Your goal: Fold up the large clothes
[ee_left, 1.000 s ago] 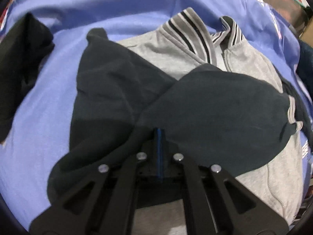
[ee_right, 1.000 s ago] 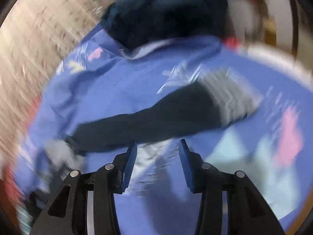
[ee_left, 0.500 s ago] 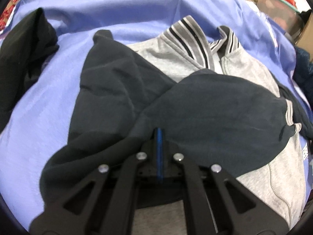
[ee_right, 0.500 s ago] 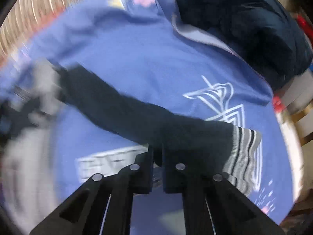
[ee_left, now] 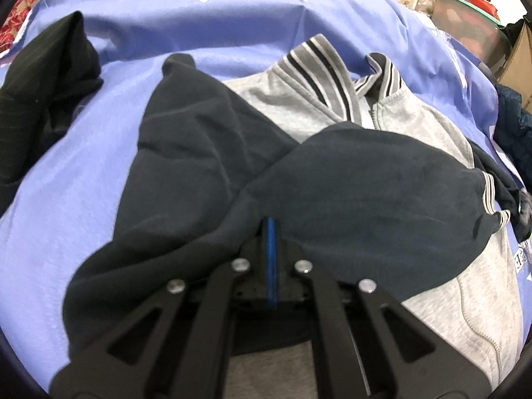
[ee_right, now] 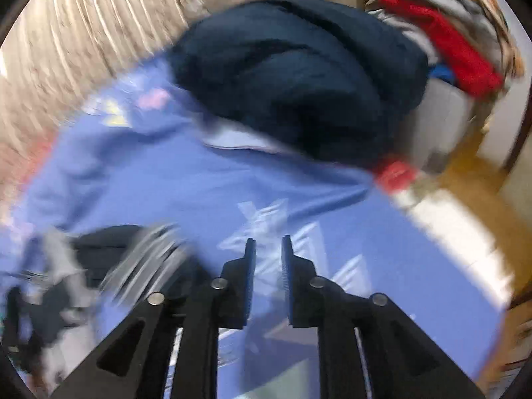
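Observation:
A grey zip jacket [ee_left: 442, 143] with dark sleeves and a striped collar [ee_left: 319, 63] lies on the blue sheet [ee_left: 83, 179]. One dark sleeve [ee_left: 365, 199] is folded across its chest, with the striped cuff [ee_left: 488, 196] at the right. My left gripper [ee_left: 271, 224] is shut, its tips resting on this sleeve where the creases meet. I cannot see any cloth pinched between the pads. In the blurred right wrist view, my right gripper [ee_right: 268, 249] is opening over bare sheet with nothing between its jaws. The other sleeve's striped cuff [ee_right: 146, 259] lies to its left.
A black garment [ee_left: 43, 99] lies at the sheet's left side. A dark navy heap [ee_right: 299, 76] sits at the far edge, with red clothes [ee_right: 442, 46] stacked behind it. The bed edge and wooden floor [ee_right: 482, 183] lie to the right, and a curtain [ee_right: 83, 33] hangs at the back left.
Half a second ago the right gripper was shut on the dark sleeve near its cuff. It has since let go and swung away, and the cuff now lies to its left. The left gripper stays shut on the folded sleeve.

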Available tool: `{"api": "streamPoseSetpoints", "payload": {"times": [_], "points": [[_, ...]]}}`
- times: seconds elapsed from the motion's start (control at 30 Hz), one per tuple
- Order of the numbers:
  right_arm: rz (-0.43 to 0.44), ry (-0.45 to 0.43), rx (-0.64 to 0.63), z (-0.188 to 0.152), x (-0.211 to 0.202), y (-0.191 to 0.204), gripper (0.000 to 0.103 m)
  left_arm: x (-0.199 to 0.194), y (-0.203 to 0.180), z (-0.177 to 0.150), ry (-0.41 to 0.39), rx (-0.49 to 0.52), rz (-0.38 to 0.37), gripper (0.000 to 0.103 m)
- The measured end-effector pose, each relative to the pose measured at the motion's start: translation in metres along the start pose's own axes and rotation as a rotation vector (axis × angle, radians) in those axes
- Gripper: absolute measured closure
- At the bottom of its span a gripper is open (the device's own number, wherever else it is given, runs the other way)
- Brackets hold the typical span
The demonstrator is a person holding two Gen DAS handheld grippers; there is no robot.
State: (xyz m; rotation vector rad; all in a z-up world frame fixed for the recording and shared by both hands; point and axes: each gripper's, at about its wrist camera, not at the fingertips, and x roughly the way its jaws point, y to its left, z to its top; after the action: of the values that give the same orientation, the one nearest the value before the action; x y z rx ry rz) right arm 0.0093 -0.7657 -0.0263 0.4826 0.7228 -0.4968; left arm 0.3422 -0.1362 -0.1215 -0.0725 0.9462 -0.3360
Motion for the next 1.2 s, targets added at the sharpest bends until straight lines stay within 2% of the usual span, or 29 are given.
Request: {"api": "streamPoseSetpoints", "payload": {"times": [0.07,0.17,0.27,0.37,0.43,0.47,0.5,0.53,0.57,0.63,0.67,0.7,0.73,0.8,0.83,0.9,0.93,1.03,1.2], "points": [[0.055,-0.005,-0.070,-0.011,-0.002,0.032,0.034,0.000,0.000,0.000,-0.002,-0.002,-0.002,0.103],[0.096,0.001,-0.212,-0.022,0.000,0.075,0.016,0.000,0.001,-0.001,-0.002,-0.004,-0.005,0.103],[0.116,0.063,-0.292,-0.016,0.026,0.099,0.015,-0.001,0.002,-0.002,-0.003,-0.006,-0.006,0.103],[0.051,0.084,-0.243,0.009,0.056,0.097,0.015,-0.001,0.002,-0.002,-0.003,-0.008,-0.007,0.103],[0.059,0.150,-0.167,0.018,0.078,0.087,0.015,-0.002,0.002,-0.002,-0.003,-0.009,-0.009,0.103],[0.110,0.207,-0.112,0.018,0.089,0.083,0.027,-0.002,0.003,-0.002,-0.003,-0.011,-0.011,0.103],[0.175,0.242,-0.089,0.016,0.093,0.083,0.044,-0.001,0.003,-0.002,-0.002,-0.012,-0.013,0.103],[0.196,0.243,-0.090,0.017,0.088,0.086,0.068,-0.002,0.003,-0.002,-0.003,-0.015,-0.015,0.103],[0.209,0.209,-0.083,0.021,0.078,0.088,0.068,-0.002,0.003,-0.002,-0.003,-0.016,-0.017,0.103],[0.258,0.042,-0.026,0.041,0.035,0.080,0.068,-0.002,0.004,-0.002,-0.003,-0.017,-0.018,0.103],[0.258,-0.121,0.059,0.056,-0.001,0.062,0.068,-0.002,0.003,-0.002,-0.002,-0.016,-0.016,0.103],[0.252,-0.245,0.169,0.064,-0.027,0.040,0.068,-0.002,0.002,-0.002,0.001,-0.013,-0.010,0.103],[0.243,-0.313,0.286,0.070,-0.043,0.018,0.068,-0.001,0.002,-0.002,0.005,-0.009,-0.004,0.103],[0.204,-0.329,0.347,0.076,-0.056,0.011,0.068,-0.002,-0.002,0.004,0.035,0.008,0.014,0.103],[0.193,-0.322,0.321,0.079,-0.061,0.022,0.068,-0.003,-0.003,0.006,0.054,0.010,0.014,0.103],[0.221,-0.305,0.266,0.079,-0.068,0.049,0.068,-0.009,0.001,0.012,0.103,-0.025,-0.018,0.103],[0.242,-0.299,0.245,0.078,-0.070,0.065,0.068,-0.018,0.006,0.014,0.104,-0.072,-0.056,0.103],[0.295,-0.273,0.199,0.076,-0.073,0.105,0.068,-0.055,0.019,0.015,0.057,-0.142,-0.104,0.103],[0.379,-0.265,0.008,0.071,-0.082,0.218,0.068,-0.127,0.041,0.002,-0.007,-0.136,-0.131,0.103]]}}
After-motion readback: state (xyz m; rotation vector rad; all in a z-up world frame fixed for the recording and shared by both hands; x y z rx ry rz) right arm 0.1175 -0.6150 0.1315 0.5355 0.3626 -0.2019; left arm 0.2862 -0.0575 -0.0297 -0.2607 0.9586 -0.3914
